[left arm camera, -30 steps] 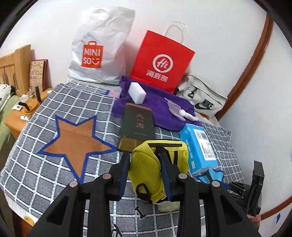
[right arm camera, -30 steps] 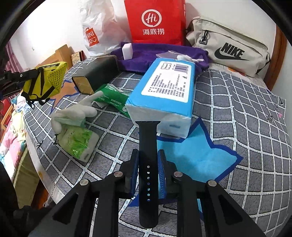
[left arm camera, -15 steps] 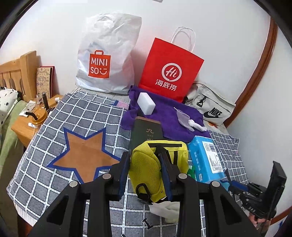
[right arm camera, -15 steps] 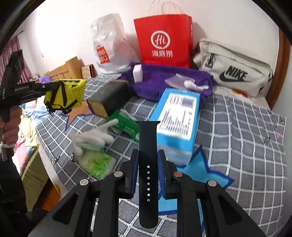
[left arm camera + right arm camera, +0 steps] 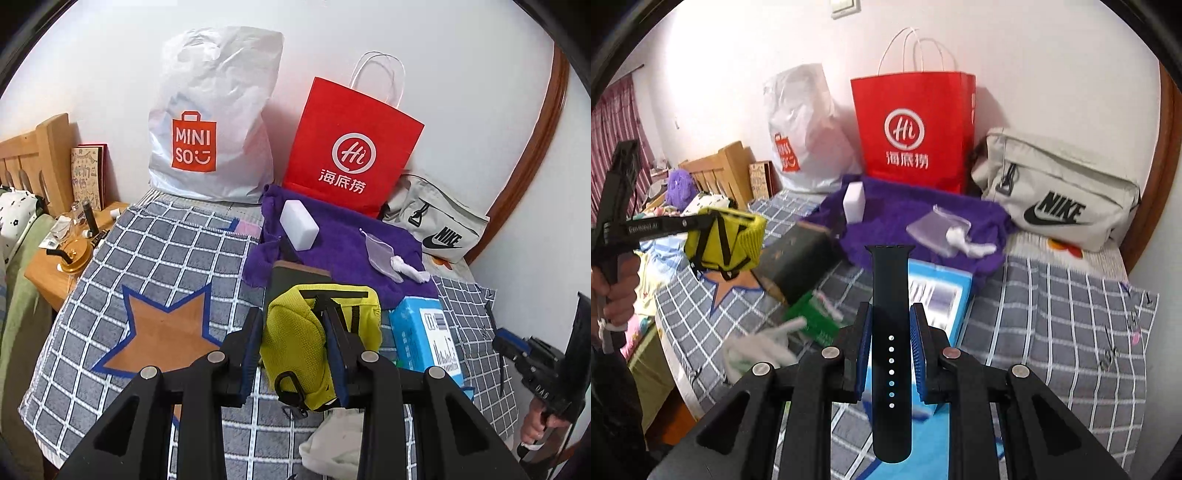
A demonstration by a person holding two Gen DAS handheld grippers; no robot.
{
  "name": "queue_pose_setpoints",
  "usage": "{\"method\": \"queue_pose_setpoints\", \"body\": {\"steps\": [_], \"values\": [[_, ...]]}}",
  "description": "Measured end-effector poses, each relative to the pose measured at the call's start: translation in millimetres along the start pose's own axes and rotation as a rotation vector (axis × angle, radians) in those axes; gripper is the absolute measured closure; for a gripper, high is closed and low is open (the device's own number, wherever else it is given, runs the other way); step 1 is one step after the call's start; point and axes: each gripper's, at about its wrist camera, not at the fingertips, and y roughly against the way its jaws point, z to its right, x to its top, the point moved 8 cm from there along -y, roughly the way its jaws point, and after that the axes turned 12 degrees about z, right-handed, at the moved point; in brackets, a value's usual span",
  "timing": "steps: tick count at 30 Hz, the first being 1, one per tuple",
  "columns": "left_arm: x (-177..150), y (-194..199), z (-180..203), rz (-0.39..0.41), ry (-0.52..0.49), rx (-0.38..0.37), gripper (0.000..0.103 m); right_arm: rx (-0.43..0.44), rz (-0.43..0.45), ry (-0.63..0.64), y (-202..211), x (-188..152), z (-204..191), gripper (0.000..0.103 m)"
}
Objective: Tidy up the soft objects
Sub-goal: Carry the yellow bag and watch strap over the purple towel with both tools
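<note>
Currently the left gripper point(image 5: 293, 345) is clamped on a yellow pouch point(image 5: 295, 343), carried above the checked blanket point(image 5: 159, 254) at lower centre of the left view; the right gripper point(image 5: 889, 345) is closed on a black watch strap point(image 5: 890, 325), upright at lower centre of the right view. Risk: the strap is pinched only by its thin edges and could twist or slide out if swung quickly. The pouch bulges past the pads, and its dangling loop could snag on the dark box point(image 5: 295, 280) just beyond. Open room: the orange star patch point(image 5: 162, 339) at left centre is bare. The bed edge runs along the lower left, with a wooden nightstand point(image 5: 48, 273) below. Bags line the wall at top.
</note>
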Motion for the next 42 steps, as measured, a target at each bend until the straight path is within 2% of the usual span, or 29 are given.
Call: {"method": "queue_pose_setpoints", "body": {"steps": [13, 25, 32, 42], "values": [[20.5, -53.3, 10.7, -0.041, -0.007, 0.012, 0.072, 0.037, 0.033, -0.012, -49.8, 56.9, 16.2, 0.083], [37.7, -117.2, 16.4, -0.082, -0.011, 0.002, 0.072, 0.048, 0.022, -0.007, -110.2, 88.8, 29.3, 0.083], [42.1, -150.2, 8.7, -0.110, -0.004, 0.009, 0.072, 0.040, -0.020, -0.015, -148.4, 82.7, 41.1, 0.083], [35.2, -195.3, 2.0, -0.166, 0.034, -0.018, 0.071, 0.033, -0.133, -0.034, -191.5, 49.0, 60.4, 0.083]]}}
